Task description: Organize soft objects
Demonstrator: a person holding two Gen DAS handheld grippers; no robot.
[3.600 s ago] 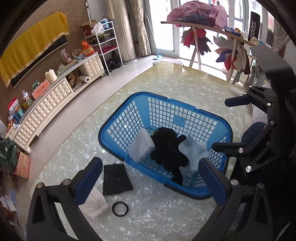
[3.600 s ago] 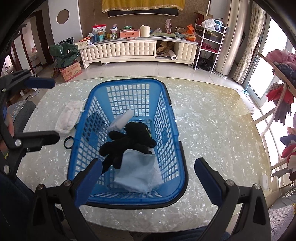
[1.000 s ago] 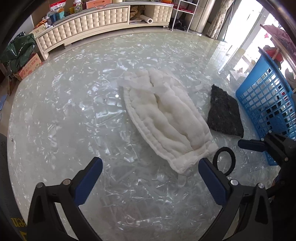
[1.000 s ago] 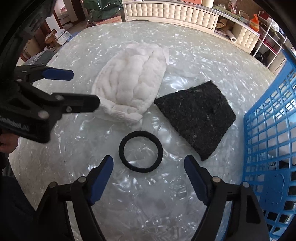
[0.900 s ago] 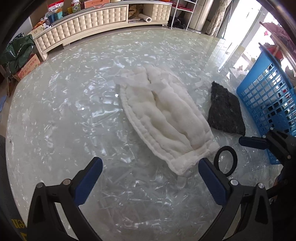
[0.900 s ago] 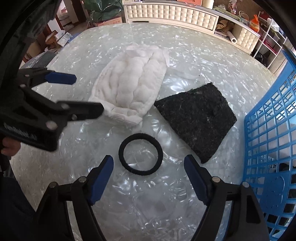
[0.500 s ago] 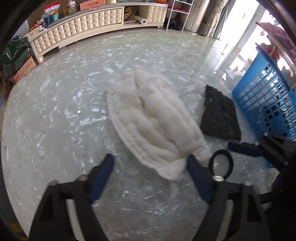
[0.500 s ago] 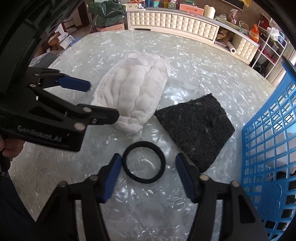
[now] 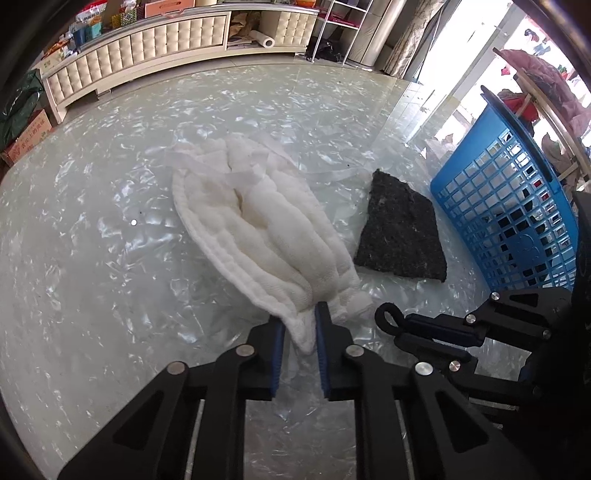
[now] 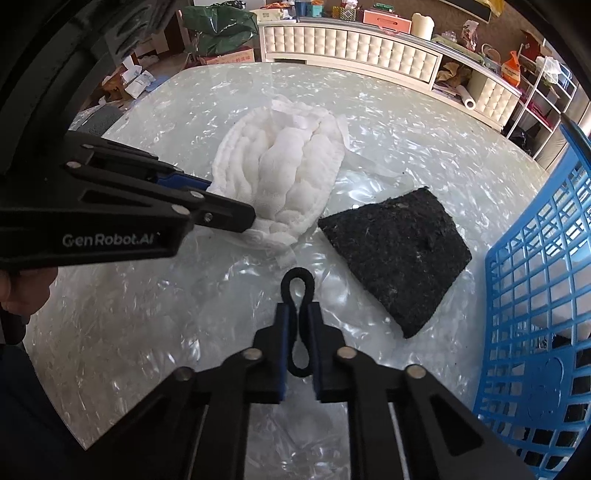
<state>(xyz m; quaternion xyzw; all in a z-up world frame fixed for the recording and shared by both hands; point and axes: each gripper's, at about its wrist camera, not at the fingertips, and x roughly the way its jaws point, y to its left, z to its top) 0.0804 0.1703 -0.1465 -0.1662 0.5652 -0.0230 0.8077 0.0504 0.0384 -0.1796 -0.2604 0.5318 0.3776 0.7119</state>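
A white quilted cloth (image 9: 266, 229) (image 10: 284, 166) lies on the pearly table (image 10: 147, 295). My left gripper (image 9: 299, 314) (image 10: 232, 203) is closing on the cloth's near corner, and its blue pads pinch the fabric. Right of it, my right gripper (image 10: 298, 308) (image 9: 402, 325) is closing on a black elastic ring (image 10: 296, 269) (image 9: 376, 317), which is squeezed into a figure eight between the pads. A black felt square (image 10: 395, 247) (image 9: 400, 232) lies flat between the cloth and a blue laundry basket (image 10: 535, 266) (image 9: 517, 206).
The basket stands at the table's right side with dark and pale items showing through its mesh. A cream cabinet (image 9: 147, 29) runs along the far wall. A hand (image 10: 22, 291) holds the left gripper. Boxes and bags sit on the floor beyond the table.
Both grippers went from wide open to closed. The left one moved toward the cloth's near corner and pinched it. The right one stayed over the ring and squeezed it narrow.
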